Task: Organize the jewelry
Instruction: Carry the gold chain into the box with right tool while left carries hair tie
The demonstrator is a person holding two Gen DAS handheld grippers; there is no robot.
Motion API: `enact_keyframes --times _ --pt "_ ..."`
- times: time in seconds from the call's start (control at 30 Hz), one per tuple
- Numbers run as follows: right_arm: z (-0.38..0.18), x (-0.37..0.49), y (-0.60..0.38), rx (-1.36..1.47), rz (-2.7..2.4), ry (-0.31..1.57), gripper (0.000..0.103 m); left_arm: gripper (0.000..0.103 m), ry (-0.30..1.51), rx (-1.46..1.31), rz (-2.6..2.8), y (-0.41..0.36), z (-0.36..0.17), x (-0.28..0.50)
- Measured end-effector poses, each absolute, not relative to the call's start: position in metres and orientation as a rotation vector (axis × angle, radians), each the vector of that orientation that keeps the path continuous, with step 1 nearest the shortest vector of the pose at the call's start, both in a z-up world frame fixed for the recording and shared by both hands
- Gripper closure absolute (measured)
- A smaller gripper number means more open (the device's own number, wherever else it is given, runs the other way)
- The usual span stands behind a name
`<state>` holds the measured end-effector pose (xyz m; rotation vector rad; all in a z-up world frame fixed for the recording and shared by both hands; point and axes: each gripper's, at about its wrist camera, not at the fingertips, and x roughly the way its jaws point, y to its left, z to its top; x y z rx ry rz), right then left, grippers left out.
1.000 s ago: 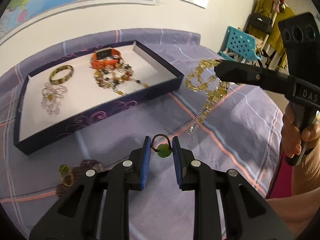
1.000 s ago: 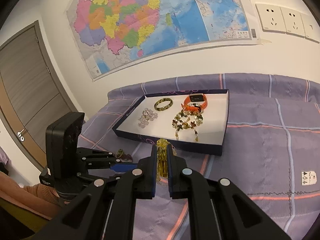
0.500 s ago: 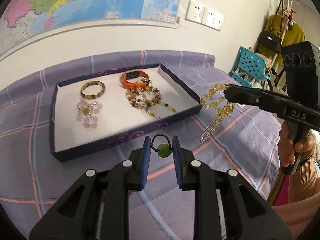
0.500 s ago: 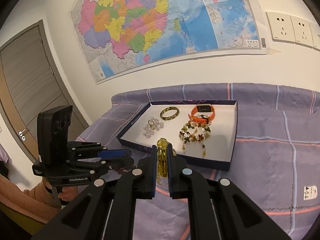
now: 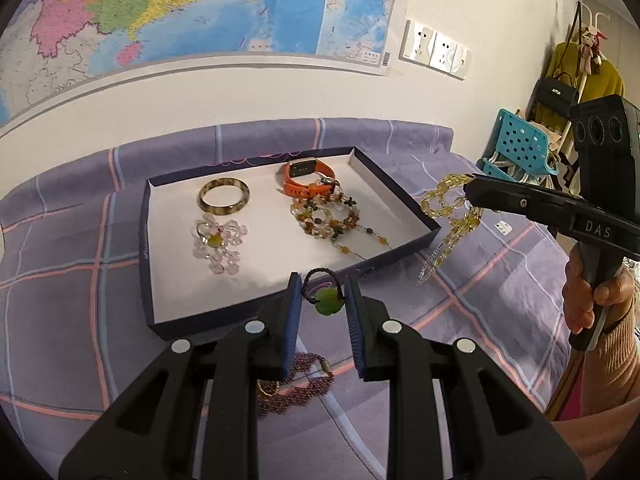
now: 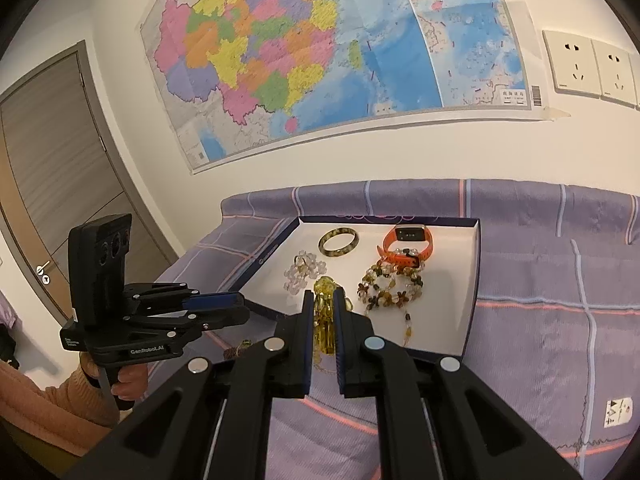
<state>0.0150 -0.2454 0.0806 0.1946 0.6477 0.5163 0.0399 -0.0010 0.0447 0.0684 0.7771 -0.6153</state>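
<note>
A dark blue tray (image 5: 146,248) with a white floor lies on the bed. It holds a mottled bangle (image 5: 224,201), a clear crystal bracelet (image 5: 218,244), an orange watch (image 5: 306,178) and a brown beaded bracelet (image 5: 326,218). My left gripper (image 5: 322,302) is shut on a green bead pendant (image 5: 329,306) with a dark cord loop, just in front of the tray's near wall. My right gripper (image 6: 323,322) is shut on a yellow bead necklace (image 6: 325,312), which hangs off the tray's right corner in the left wrist view (image 5: 454,210).
A dark red bead strand (image 5: 298,388) with a gold ring lies on the purple checked bedspread (image 5: 480,312) under my left gripper. The wall with a map (image 6: 320,52) and sockets (image 5: 436,50) rises behind the bed. A blue stool (image 5: 516,148) stands right.
Both grippers have risen and drawn nearer the tray with their loads still held. The dark red strand now lies under my left gripper instead of at its left.
</note>
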Motion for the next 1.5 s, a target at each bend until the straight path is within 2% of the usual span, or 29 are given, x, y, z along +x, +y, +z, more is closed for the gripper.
enact_keyframes --times 1.5 --pt "0.083 0.077 -0.248 0.225 0.478 0.654 0.095 0.081 0.770 0.093 -0.499 0.014 0.047 0.092"
